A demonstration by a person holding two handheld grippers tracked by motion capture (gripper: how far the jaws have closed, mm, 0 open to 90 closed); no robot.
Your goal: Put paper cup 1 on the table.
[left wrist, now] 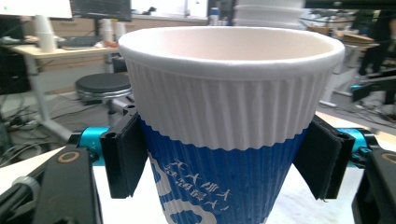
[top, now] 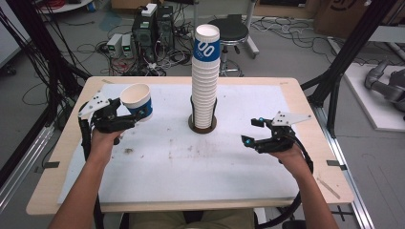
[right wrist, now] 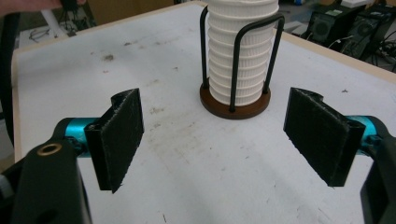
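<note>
I see a light wooden table [top: 305, 102] topped by a stained white mat [top: 157, 157], with a round brown cup holder [top: 202, 127] standing mid-mat, stacked with ribbed paper cups [top: 205, 81].

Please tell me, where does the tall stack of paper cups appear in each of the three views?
High view: the cup stack stands at the centre of the table, in its holder.
Left gripper view: its upper cups show at the top edge, behind the held cup.
Right gripper view: its lower part is at top centre.
Shared landmark: the round wooden base, also in the high view.
</note>
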